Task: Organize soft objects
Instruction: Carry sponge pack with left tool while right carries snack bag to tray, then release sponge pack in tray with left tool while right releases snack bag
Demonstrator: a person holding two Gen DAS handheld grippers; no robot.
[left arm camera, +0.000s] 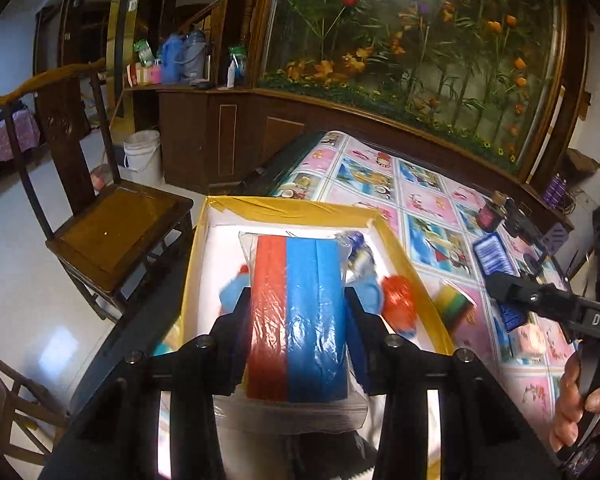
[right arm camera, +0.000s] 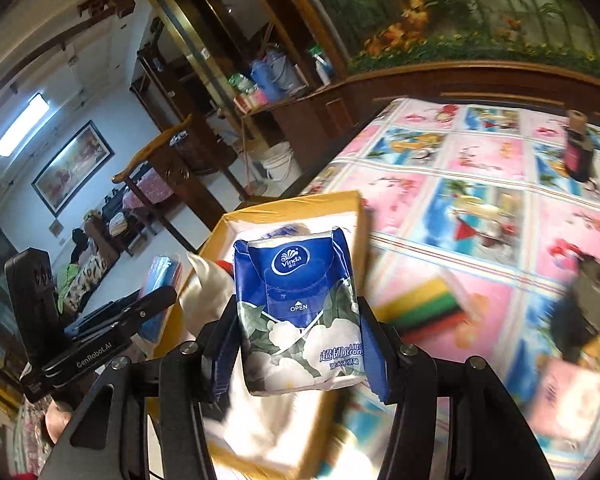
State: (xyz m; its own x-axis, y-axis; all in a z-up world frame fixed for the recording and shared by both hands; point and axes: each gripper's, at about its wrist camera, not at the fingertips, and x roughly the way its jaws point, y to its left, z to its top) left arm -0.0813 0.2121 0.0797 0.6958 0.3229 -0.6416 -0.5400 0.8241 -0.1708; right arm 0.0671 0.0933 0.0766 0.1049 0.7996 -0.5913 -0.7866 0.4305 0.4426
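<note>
Both tools are closed on soft packs above an open cardboard box (left arm camera: 410, 256). Left tool (left arm camera: 298, 320): its jaws stand narrow, and the pads press both long sides of a plastic-wrapped pack of red and blue cloths (left arm camera: 298, 312), which juts forward past the fingertips and hangs over the box's white inside. Beneath and ahead of this tool lie more soft things in the box, among them a red bundle (left arm camera: 398, 298) just right of the right finger.

Right tool (right arm camera: 298, 320): its jaws stand about half open, clamped on a blue tissue pack (right arm camera: 300, 312) with white flowers, held upright between the pads, its top flap toward the box's yellow taped rim ahead. The left tool shows off to this tool's left, just beside the box's near wall.

To the right of both tools, outside the box, a striped sponge (left arm camera: 454, 306) lies on the table (left arm camera: 432, 200), whose patterned cover stretches open toward a dark bottle (right arm camera: 578, 148) far ahead. Left of the left tool the table edge drops to the floor, where a wooden chair (left arm camera: 112, 228) stands close.
</note>
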